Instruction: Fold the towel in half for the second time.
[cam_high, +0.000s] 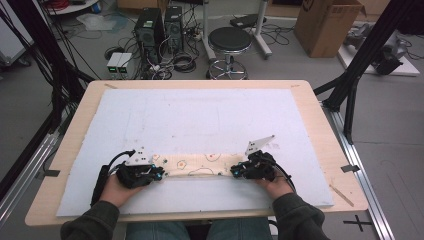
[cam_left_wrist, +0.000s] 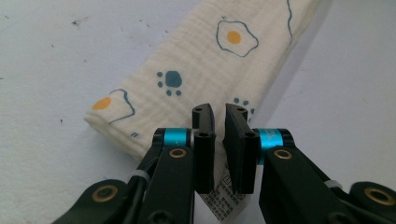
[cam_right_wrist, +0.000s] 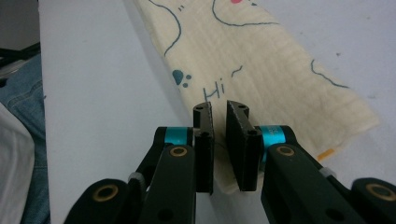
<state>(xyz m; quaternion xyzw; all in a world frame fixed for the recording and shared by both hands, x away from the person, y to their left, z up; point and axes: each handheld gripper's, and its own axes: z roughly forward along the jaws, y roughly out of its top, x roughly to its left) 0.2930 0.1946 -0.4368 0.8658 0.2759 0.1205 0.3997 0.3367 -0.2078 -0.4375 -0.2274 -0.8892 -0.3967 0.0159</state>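
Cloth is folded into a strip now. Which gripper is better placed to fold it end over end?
Probably left. The left gripper sits at the strip's end, jaws nearly closed around its corner by the label. The right gripper is placed alike at its own end, so the edge is slight.

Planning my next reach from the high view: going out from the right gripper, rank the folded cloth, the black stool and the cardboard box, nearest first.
From the right gripper:
1. Folded cloth, right at its jaws, stretching left across the table towards the left gripper.
2. Black stool, on the floor beyond the table's far edge.
3. Cardboard box, far right corner of the floor.
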